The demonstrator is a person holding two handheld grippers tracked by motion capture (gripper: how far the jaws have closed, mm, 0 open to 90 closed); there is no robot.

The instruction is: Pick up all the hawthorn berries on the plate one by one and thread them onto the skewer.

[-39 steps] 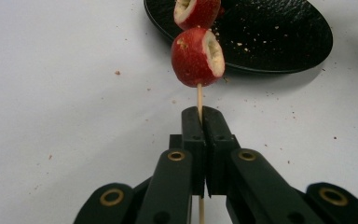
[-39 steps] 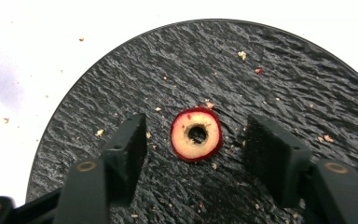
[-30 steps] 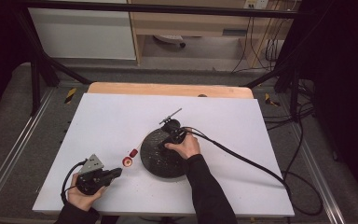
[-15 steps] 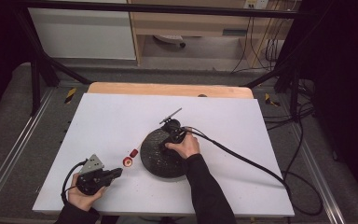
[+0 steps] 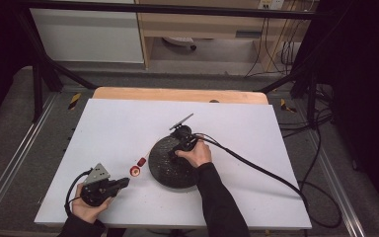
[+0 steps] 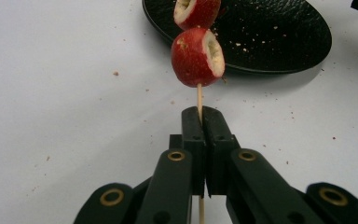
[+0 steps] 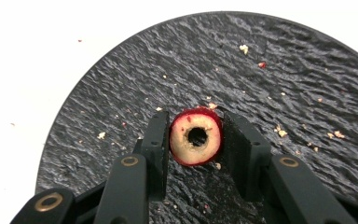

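Left gripper sits low at the near left corner of the white bench, jaws pressed tight together on a thin wooden skewer. The stick runs up from between the jaws and away toward the plate, level over the bench. Two red fruit pieces ride on it, cored, pale flesh showing at the cut faces. The nearer one sits well along the stick, bare wood between it and the jaws, and the farther one is just beyond it, over the edge of the black plate. From the high view the same two red pieces hang just left of the plate, apart from its rim.

Over to the right gripper, which is down on the black plate in the middle of the bench, the hand resting on the plate's far right side. Its jaws have just been closing, and there is a third fruit piece between them: red skin, cream flesh, a dark round hole through its centre facing the camera. Both jaws sit against its sides, so it is clamped, with the piece down at the plate's textured surface. Pale crumbs are scattered across the plate around it. The right gripper's cable trails off across the bench to the right.
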